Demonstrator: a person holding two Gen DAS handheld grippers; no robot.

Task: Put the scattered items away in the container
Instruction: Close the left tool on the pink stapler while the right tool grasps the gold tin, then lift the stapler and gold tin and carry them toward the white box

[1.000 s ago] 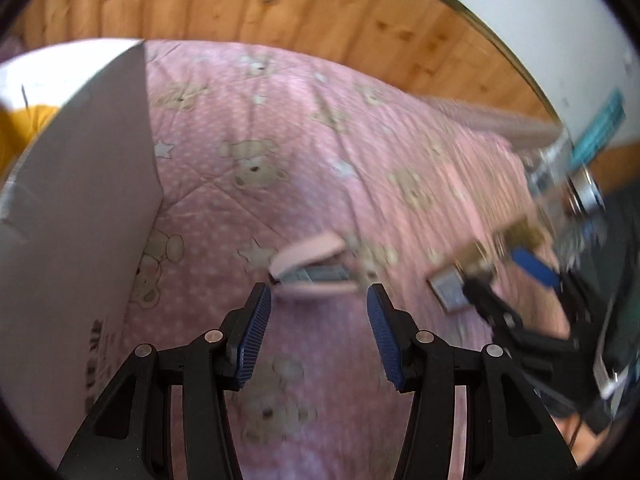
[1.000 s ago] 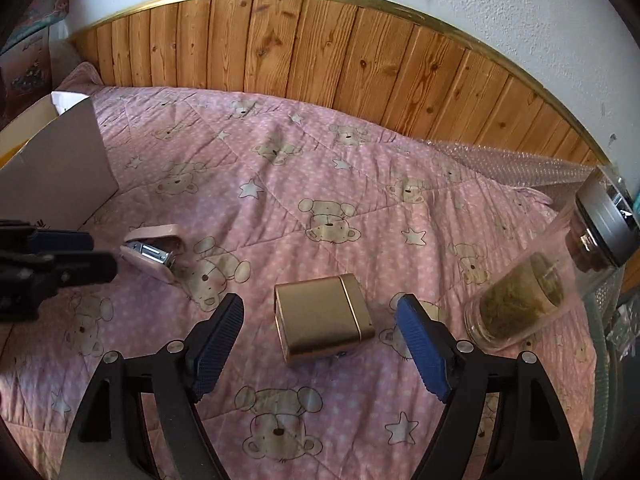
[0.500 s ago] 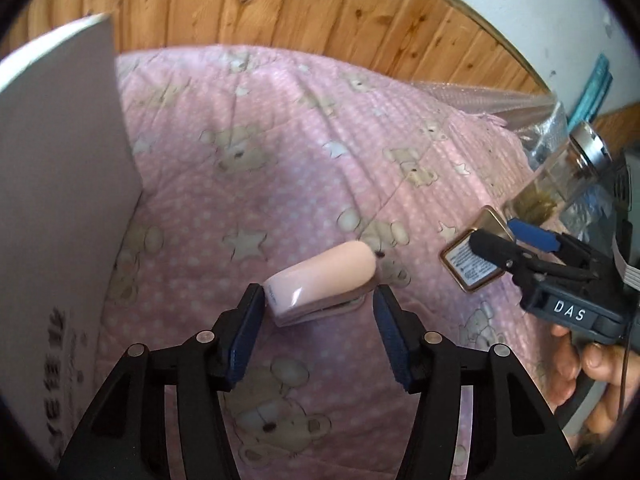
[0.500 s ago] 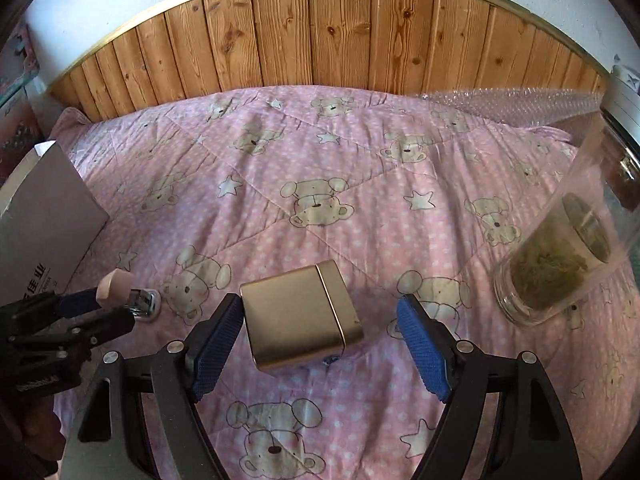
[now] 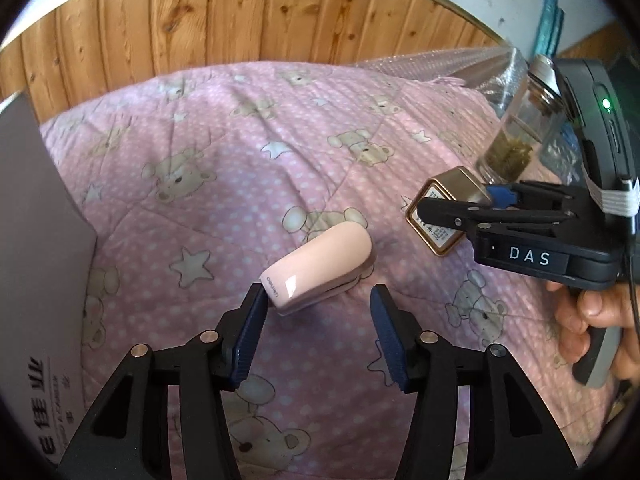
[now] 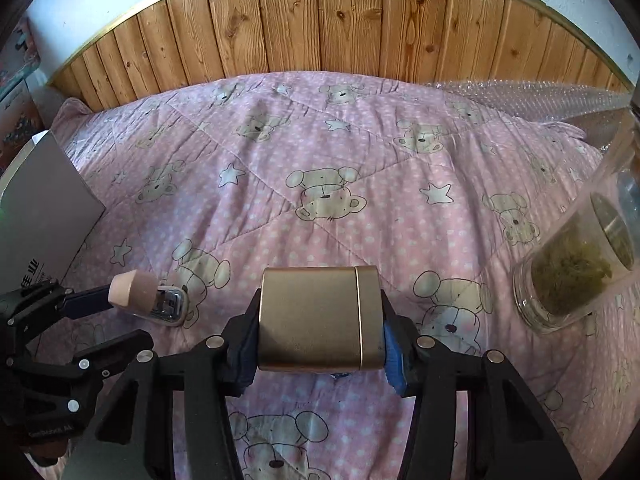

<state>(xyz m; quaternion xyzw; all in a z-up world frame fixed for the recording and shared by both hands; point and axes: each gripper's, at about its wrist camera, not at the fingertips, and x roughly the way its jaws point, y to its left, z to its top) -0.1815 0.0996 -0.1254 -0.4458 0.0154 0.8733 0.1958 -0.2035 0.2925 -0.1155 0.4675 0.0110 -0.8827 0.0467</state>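
Note:
A pink stapler [image 5: 320, 266] lies on the pink bear quilt, its near end between the fingers of my left gripper [image 5: 316, 320], which is open around it. It also shows in the right wrist view [image 6: 150, 298]. My right gripper [image 6: 318, 338] is shut on a gold tin box [image 6: 320, 318], its pads pressed on both sides. The gold tin box [image 5: 444, 216] and the right gripper [image 5: 460, 206] also show at the right of the left wrist view. The grey cardboard box [image 5: 36, 264] stands at the far left and shows in the right wrist view too [image 6: 44, 220].
A glass jar of green tea leaves [image 6: 580, 276] with a metal lid lies tilted on the quilt at the right; it shows in the left wrist view [image 5: 524, 132]. A wooden headboard [image 6: 320, 28] runs along the back. Bubble wrap [image 6: 540, 98] lies at the back right.
My right gripper has moved forward and closed on the gold tin box. My left gripper has come up to the pink stapler, fingers now on either side of its near end.

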